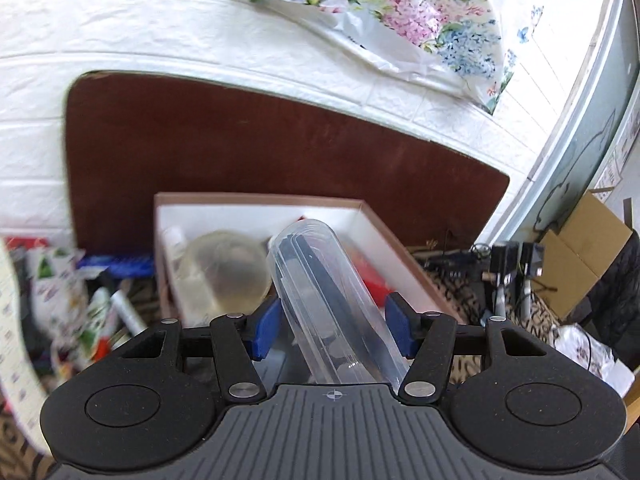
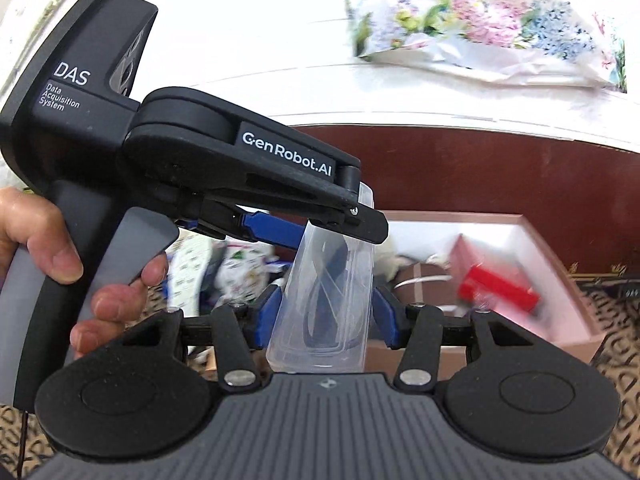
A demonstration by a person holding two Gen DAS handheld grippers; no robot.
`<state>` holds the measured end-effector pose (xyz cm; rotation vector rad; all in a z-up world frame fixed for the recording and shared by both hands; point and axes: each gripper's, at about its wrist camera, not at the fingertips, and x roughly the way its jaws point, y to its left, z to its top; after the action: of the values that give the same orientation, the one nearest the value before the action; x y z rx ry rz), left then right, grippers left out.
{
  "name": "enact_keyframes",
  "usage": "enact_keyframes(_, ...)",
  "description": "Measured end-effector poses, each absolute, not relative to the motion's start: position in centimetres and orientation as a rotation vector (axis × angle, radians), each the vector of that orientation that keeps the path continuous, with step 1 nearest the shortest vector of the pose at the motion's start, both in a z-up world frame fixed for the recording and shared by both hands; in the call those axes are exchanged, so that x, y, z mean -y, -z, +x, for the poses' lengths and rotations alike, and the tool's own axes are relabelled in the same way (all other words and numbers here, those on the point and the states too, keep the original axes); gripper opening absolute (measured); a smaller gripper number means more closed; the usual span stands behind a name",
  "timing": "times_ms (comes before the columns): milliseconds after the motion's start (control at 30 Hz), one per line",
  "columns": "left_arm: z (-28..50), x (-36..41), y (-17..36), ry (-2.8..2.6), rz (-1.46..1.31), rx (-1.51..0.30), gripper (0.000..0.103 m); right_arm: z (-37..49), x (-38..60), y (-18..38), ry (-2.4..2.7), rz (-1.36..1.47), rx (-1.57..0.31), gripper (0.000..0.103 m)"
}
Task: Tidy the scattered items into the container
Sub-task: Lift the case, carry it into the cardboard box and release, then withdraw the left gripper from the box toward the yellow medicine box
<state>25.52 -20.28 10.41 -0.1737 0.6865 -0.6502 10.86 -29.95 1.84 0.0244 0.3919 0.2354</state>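
Note:
A clear plastic case [image 1: 328, 280] with a dark item inside is held between both grippers. My left gripper [image 1: 332, 322] has its blue pads pressed on the sides of one end. In the right wrist view the left gripper [image 2: 340, 226] clamps the case's [image 2: 332, 272] upper end, and my right gripper [image 2: 326, 320] is shut on the lower end. Behind the case stands the open box [image 1: 260, 200], brown-rimmed and white inside. It holds a clear round object [image 1: 224, 268] and a red item [image 2: 496, 288]. The case hangs in front of the box [image 2: 540, 248], above its near edge.
Packets and a white pen [image 1: 128, 308] lie heaped left of the box. A dark red-brown board [image 1: 280, 140] leans on the white wall, with a floral bag [image 1: 400, 12] above it. A cardboard carton [image 1: 588, 248] and cables sit at right. A hand [image 2: 40, 240] grips the left handle.

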Motion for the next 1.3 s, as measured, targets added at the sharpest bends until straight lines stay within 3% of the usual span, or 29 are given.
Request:
enact_keyframes(300, 33.4, 23.8, -7.8, 0.645, -0.268, -0.759, 0.058, 18.0, 33.7, -1.1, -0.194, 0.009, -0.452, 0.054)
enact_keyframes(367, 34.5, 24.5, -7.6, 0.637, -0.251, -0.749, 0.07, 19.2, 34.0, -0.8, -0.188, 0.009, -0.46, 0.054)
enact_keyframes(433, 35.2, 25.0, -7.5, 0.624, -0.222, -0.753, 0.096, 20.5, 34.4, -0.3, -0.181, 0.02, -0.452, 0.054)
enact_keyframes(500, 34.8, 24.6, -7.6, 0.618, -0.195, -0.708, 0.102, 21.3, 34.5, -0.1, -0.138, -0.004, -0.454, 0.057)
enact_keyframes(567, 34.3, 24.2, -7.6, 0.641, -0.158, -0.673, 0.103, 20.3, 34.5, 0.1, -0.133, -0.016, -0.412, 0.07)
enact_keyframes(733, 34.8, 23.7, -6.9, 0.638, -0.211, -0.776, 0.103, 18.6, 34.5, 1.1, -0.129, -0.03, -0.434, 0.069)
enact_keyframes(833, 34.3, 23.3, -6.5, 0.635, -0.214, -0.799, 0.103, 18.5, 34.4, 1.8, -0.131, -0.038, -0.477, 0.063)
enact_keyframes(933, 33.4, 23.1, -6.5, 0.634, -0.175, -0.799, 0.103, 18.4, 34.5, 2.0, -0.121, -0.021, -0.505, 0.065)
enact_keyframes(1000, 32.5, 23.0, -6.6, 0.634, -0.152, -0.793, 0.103, 17.9, 34.4, 1.8, -0.121, -0.008, -0.503, 0.072)
enact_keyframes(1067, 31.4, 22.8, -7.0, 0.632, -0.128, -0.782, 0.103, 17.2, 34.4, 1.4, -0.114, -0.004, -0.491, 0.086)
enact_keyframes(1167, 29.1, 22.5, -7.9, 0.592, -0.064, -0.733, 0.103, 15.9, 33.9, 0.6, -0.111, -0.019, -0.47, 0.099)
enact_keyframes(1300, 25.2, 22.1, -9.0, 0.494, 0.047, -0.611, 0.103, 14.0, 33.3, 0.0, -0.122, -0.04, -0.466, 0.103)
